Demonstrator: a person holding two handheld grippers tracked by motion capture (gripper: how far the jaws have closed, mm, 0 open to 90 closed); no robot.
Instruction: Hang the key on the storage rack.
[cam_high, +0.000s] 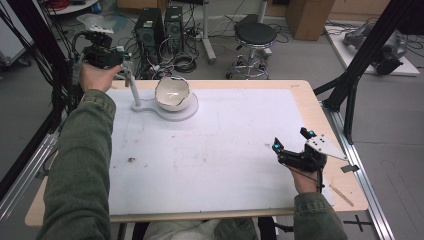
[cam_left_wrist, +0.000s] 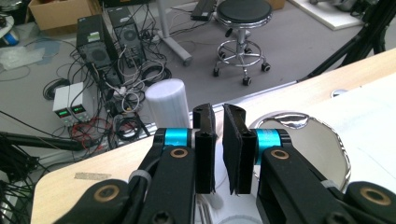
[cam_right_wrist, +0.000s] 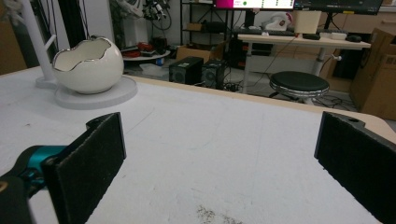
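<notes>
Cables, computer towers and a round stool crowd the floor beyond my table (cam_high: 310, 102), which carries a white mat. At the mat's far left corner stands a white base (cam_high: 182, 112) with an egg-shaped bowl (cam_high: 172, 93) on it and a slim white post (cam_high: 134, 87) rising just beside the bowl. I see my left gripper (cam_high: 125, 67) hanging over that corner, right at the top of the post; in the left gripper view the post's rounded top (cam_left_wrist: 167, 103) sits just left of the jaws and the bowl's silver rim (cam_left_wrist: 285, 120) just right of them. Those jaws are clenched almost together with nothing between the pads. My right gripper (cam_high: 291, 140) rests well apart, near the right edge of the table, its jaws spread wide and empty over bare mat.
</notes>
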